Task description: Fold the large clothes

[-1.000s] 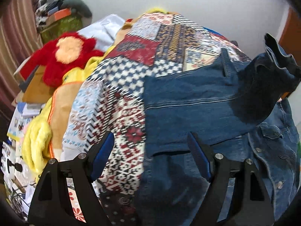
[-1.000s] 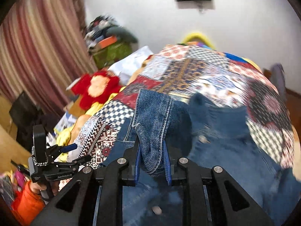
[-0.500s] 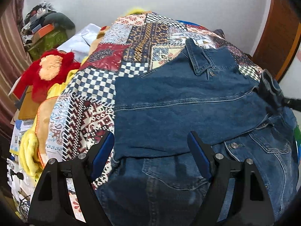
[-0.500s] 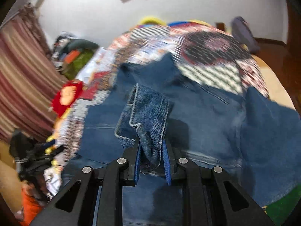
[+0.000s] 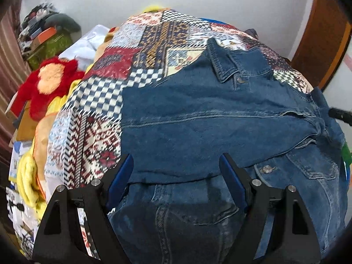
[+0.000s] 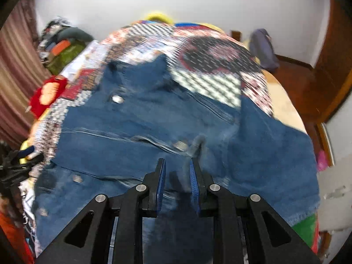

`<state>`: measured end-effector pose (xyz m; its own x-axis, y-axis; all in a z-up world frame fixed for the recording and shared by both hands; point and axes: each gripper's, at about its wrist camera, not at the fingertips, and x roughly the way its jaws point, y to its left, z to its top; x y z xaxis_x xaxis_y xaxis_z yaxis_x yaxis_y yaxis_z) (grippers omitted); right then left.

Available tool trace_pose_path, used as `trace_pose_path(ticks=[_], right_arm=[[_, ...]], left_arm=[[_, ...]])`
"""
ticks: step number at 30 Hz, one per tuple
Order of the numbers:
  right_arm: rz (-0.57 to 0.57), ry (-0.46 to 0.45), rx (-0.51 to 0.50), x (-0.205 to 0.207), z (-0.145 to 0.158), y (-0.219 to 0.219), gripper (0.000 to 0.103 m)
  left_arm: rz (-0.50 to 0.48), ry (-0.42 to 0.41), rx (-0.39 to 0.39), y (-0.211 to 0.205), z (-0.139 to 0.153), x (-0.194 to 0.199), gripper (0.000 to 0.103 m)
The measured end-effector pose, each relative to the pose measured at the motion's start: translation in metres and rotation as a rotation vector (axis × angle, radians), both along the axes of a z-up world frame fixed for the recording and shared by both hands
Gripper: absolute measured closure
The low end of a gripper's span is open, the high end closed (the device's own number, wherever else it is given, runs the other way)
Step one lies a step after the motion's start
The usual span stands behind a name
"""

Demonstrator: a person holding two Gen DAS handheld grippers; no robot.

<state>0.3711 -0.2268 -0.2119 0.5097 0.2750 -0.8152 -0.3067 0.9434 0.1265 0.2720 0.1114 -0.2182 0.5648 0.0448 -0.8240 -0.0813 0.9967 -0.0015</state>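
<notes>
On quilt (image 5: 140, 50), denim jacket (image 5: 198, 118), both grippers open

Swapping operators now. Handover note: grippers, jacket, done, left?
Left gripper: open, empty, above the denim jacket.
Right gripper: jaws apart, nothing between them; the view is blurred.
Jacket lies on the patchwork bedspread, collar at the far end, one sleeve laid across the body.
Done: that sleeve fold.
Left: probably the other side, then folding the body; a judgement from how it lies.
</notes>
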Motion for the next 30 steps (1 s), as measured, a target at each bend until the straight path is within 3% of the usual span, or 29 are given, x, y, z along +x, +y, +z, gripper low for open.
trace_pose_path(ticks=[5,10,12,16,17,23,25,26,27,28,30], right_arm=[[0.124,0.0,-0.032,0.009,0.003,0.056,0.085],[0.219,0.111,-0.161,0.016,-0.044,0.095,0.085],[0.224,0.133,-0.253,0.016,-0.066,0.098,0.085],[0.241,0.059,-0.257,0.006,-0.067,0.088,0.083],[0.234,0.054,-0.26,0.006,-0.065,0.084,0.079],[0.218,0.04,-0.284,0.003,-0.061,0.069,0.078],[0.194,0.02,-0.355,0.002,-0.061,0.069,0.066],[0.164,-0.002,-0.433,0.001,-0.062,0.068,0.036],[0.133,-0.047,-0.499,-0.001,-0.061,0.063,0.018],[0.123,-0.083,-0.503,-0.005,-0.058,0.057,0.017],[0.129,-0.068,-0.437,-0.009,-0.054,0.043,0.017]], left_arm=[[-0.077,-0.017,0.028,-0.019,0.003,0.017,0.013],[-0.126,0.043,-0.019,-0.028,-0.015,0.042,0.012],[-0.133,0.079,-0.038,-0.03,-0.027,0.051,0.012],[-0.152,0.143,-0.048,-0.039,-0.051,0.057,0.012],[-0.159,0.159,-0.041,-0.042,-0.058,0.058,0.012],[-0.145,0.138,-0.053,-0.04,-0.062,0.052,0.007],[-0.14,0.135,-0.059,-0.038,-0.063,0.051,0.007],[-0.14,0.135,-0.055,-0.038,-0.063,0.05,0.007],[-0.14,0.135,-0.05,-0.039,-0.063,0.048,0.007],[-0.14,0.134,-0.047,-0.039,-0.062,0.047,0.006],[-0.136,0.133,-0.039,-0.039,-0.061,0.044,0.007]])
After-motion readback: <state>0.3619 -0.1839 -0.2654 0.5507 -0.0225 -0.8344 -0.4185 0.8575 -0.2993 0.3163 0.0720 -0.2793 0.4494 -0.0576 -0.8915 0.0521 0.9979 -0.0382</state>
